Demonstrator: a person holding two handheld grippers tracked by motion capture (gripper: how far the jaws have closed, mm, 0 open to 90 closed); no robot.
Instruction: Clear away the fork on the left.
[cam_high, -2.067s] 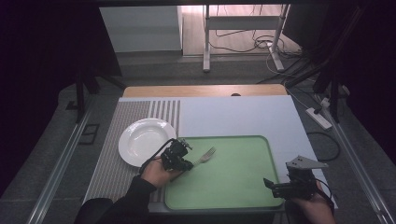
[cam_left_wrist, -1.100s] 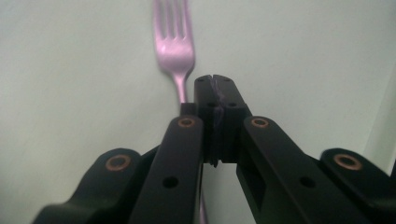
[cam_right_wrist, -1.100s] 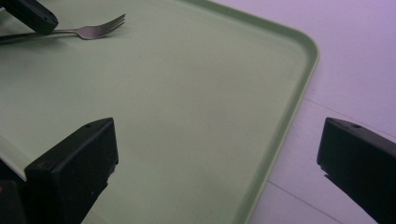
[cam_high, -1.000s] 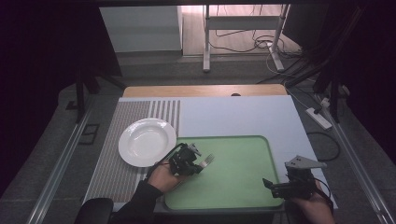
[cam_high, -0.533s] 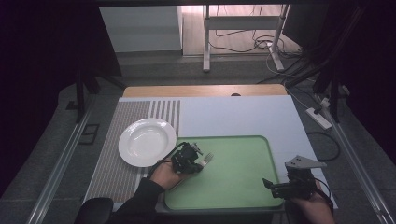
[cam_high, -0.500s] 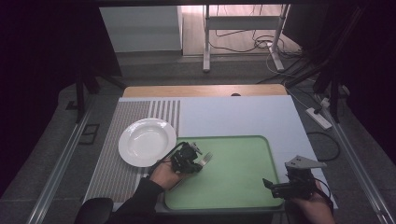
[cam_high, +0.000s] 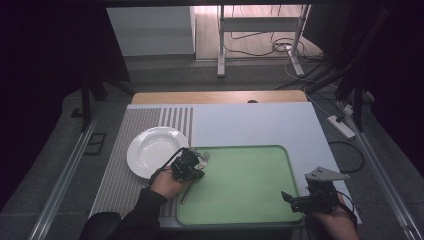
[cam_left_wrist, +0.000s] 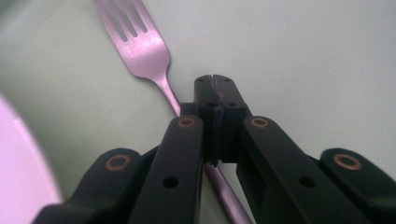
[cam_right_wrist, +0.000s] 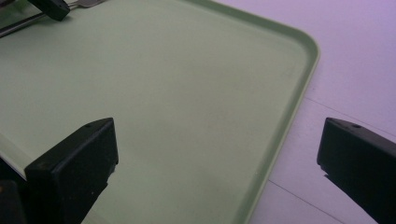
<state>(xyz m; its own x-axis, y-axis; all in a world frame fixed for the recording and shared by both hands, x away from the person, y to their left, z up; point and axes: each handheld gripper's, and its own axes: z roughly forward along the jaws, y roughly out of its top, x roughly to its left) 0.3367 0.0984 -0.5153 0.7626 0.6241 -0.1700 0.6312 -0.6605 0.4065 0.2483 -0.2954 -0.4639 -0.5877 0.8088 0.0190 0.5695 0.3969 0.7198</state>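
- The left gripper (cam_left_wrist: 215, 86) is clamping the handle of the fork (cam_left_wrist: 140, 44), jaws pressed together, at the left edge of the green tray (cam_high: 250, 200).
- The right gripper (cam_right_wrist: 217, 163) is hanging with its jaws wide apart over the right corner of the tray, holding nothing.
- The white plate (cam_high: 150, 147) is sitting just beside the tray, on a striped mat (cam_high: 120, 185).
- The tray is lying on a white table (cam_high: 250, 125); grey floor, cables and a metal stand (cam_high: 260, 30) are showing behind.
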